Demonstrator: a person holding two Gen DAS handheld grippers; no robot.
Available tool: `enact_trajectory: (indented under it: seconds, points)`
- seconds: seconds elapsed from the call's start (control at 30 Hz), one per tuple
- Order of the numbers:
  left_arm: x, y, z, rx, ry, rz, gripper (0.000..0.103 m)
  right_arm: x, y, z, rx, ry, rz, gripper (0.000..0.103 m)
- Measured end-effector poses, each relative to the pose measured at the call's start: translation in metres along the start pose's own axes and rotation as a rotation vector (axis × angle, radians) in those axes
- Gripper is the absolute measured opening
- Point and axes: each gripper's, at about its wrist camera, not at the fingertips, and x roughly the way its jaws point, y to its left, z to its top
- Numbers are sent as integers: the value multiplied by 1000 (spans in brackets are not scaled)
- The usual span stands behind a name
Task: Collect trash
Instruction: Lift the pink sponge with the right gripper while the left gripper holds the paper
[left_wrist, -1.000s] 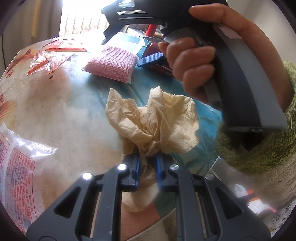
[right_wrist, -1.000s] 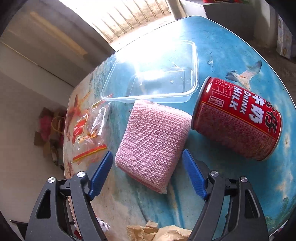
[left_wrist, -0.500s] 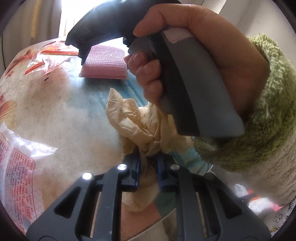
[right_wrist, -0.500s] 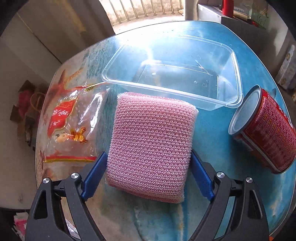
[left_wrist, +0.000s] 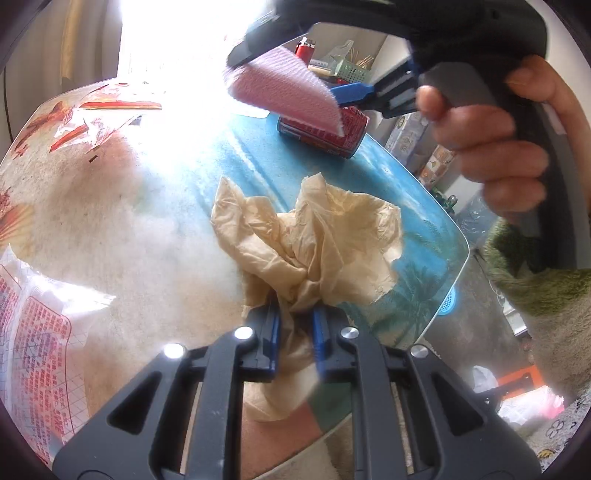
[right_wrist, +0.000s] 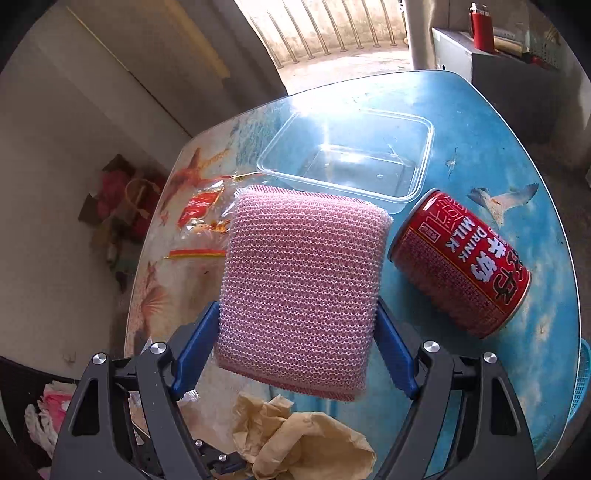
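My left gripper (left_wrist: 295, 314) is shut on a crumpled tan paper napkin (left_wrist: 314, 240) that rests on the table's near edge; the napkin (right_wrist: 306, 443) also shows low in the right wrist view. My right gripper (right_wrist: 297, 317) has a pink knitted sponge (right_wrist: 303, 280) between its blue pads. Its jaws are closing, and both pads press on the sponge's sides. In the left wrist view the sponge (left_wrist: 288, 88) hangs clear above the table, with a person's hand (left_wrist: 491, 147) on the gripper's handle. A red milk can (right_wrist: 461, 266) lies on its side to the right.
A clear plastic container (right_wrist: 351, 162) stands behind the sponge on the glass-topped table (right_wrist: 535, 147). A clear wrapper with red print (right_wrist: 199, 214) lies at the far left, and a printed plastic bag (left_wrist: 33, 350) at the near left. A blue basket (right_wrist: 581, 380) sits beyond the right edge.
My right gripper slid round the pink sponge, gripped it and lifted it off the table. The left gripper kept still on the napkin.
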Motion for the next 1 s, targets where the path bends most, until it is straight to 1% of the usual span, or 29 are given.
enact_trajectory:
  seconds: [0.07, 0.13, 0.23, 0.3, 0.4, 0.5, 0.6, 0.7, 0.93, 1.0]
  points:
    - [1, -3, 1, 0, 1, 3, 13, -22, -4, -14, -3, -35, 20, 78]
    - [2, -6, 1, -1, 2, 7, 13, -40, -14, -30, 8, -60, 19, 78]
    - [3, -7, 3, 1, 8, 18, 13, -55, -36, -58, 54, -62, -2, 78]
    - [3, -11, 8, 3, 15, 30, 13, -69, -59, -83, 99, -55, -26, 78]
    - [6, -19, 11, 12, 25, 57, 13, -73, -83, -109, 160, -44, -58, 78]
    - [9, -26, 14, 15, 36, 80, 13, -70, -96, -128, 198, -43, -79, 78]
    - [10, -33, 17, 13, 39, 99, 12, -67, -101, -140, 192, -45, -120, 78]
    - [5, -42, 25, 28, 26, 123, 12, -64, -100, -146, 176, -48, -137, 78]
    - [-11, -68, 44, 89, -16, 184, 12, -72, -111, -153, 173, -72, -129, 78]
    - [-13, -78, 49, 107, -26, 191, 12, -77, -115, -155, 177, -83, -121, 78]
